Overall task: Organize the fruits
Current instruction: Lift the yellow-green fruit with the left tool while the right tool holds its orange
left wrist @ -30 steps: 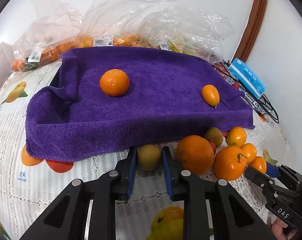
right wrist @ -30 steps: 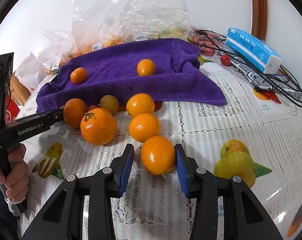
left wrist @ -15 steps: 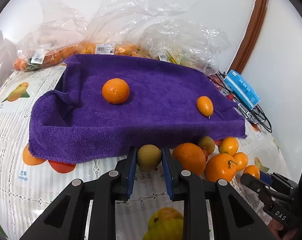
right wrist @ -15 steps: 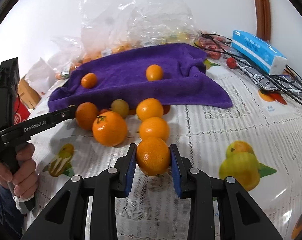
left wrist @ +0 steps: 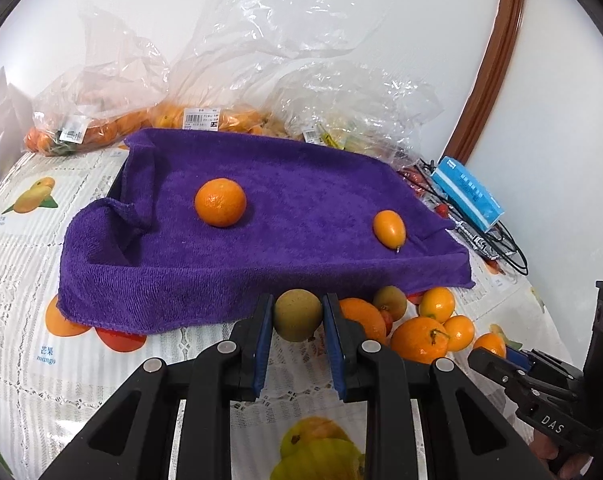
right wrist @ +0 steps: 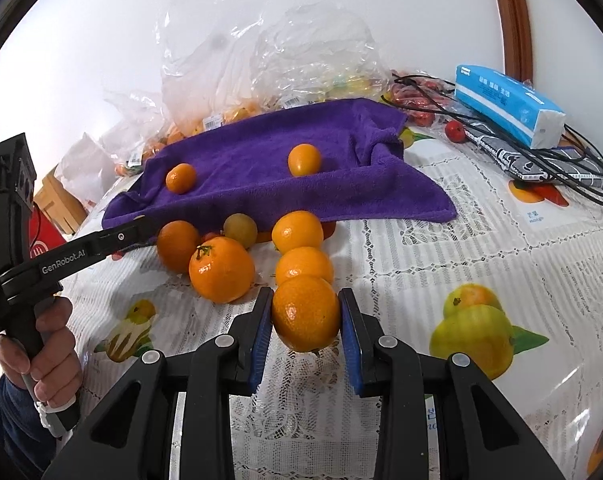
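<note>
My left gripper is shut on a greenish-brown round fruit, held just in front of the near edge of the purple towel. On the towel lie a mandarin and a small oval kumquat. My right gripper is shut on an orange mandarin, held a little above the tablecloth. Several oranges lie loose in front of the towel; they also show in the left wrist view.
Clear plastic bags of fruit stand behind the towel. A blue tissue pack and black cables lie at the right. The other hand-held gripper reaches in from the left. A fruit-print lace tablecloth covers the table.
My right gripper has closed on the mandarin and lifted it off the cloth. My left gripper has risen with the greenish fruit still in it.
</note>
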`<control>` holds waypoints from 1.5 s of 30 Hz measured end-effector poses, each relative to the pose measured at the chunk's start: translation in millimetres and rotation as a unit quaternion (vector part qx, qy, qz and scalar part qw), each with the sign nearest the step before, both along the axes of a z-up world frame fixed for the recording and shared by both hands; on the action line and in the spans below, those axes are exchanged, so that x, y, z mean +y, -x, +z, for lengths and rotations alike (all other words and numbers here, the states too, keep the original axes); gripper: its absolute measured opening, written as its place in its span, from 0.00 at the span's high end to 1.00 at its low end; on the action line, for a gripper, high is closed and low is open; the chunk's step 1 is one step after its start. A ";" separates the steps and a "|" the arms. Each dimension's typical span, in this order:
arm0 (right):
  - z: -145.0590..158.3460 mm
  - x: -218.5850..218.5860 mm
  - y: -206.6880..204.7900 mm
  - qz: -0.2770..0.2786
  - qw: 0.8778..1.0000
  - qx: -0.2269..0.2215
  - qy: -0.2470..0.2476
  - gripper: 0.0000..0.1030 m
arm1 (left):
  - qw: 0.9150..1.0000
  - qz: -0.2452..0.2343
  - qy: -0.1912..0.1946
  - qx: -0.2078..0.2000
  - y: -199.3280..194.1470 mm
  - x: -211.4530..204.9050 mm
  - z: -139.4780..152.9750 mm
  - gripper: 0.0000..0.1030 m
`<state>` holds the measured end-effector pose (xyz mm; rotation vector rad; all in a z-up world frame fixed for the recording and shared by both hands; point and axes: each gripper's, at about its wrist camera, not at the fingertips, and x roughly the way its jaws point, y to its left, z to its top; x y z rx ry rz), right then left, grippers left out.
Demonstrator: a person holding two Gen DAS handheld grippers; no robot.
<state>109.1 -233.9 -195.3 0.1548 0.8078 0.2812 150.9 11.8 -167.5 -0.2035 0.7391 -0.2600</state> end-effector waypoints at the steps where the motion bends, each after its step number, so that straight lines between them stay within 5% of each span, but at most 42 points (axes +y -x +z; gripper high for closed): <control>1: -0.3 -0.2 -0.3 0.000 1.000 0.001 -0.001 0.68 | 1.000 0.000 0.001 -0.001 0.0 0.2 0.1 0.77; 29: 0.3 -10.1 1.8 -0.008 0.999 -0.010 -0.038 0.68 | 1.000 -0.003 0.020 -0.022 5.8 3.6 6.3 0.77; 45: 23.0 9.1 2.9 -0.012 1.000 -0.012 0.012 0.68 | 0.999 0.007 0.015 -0.031 12.3 5.4 32.0 0.77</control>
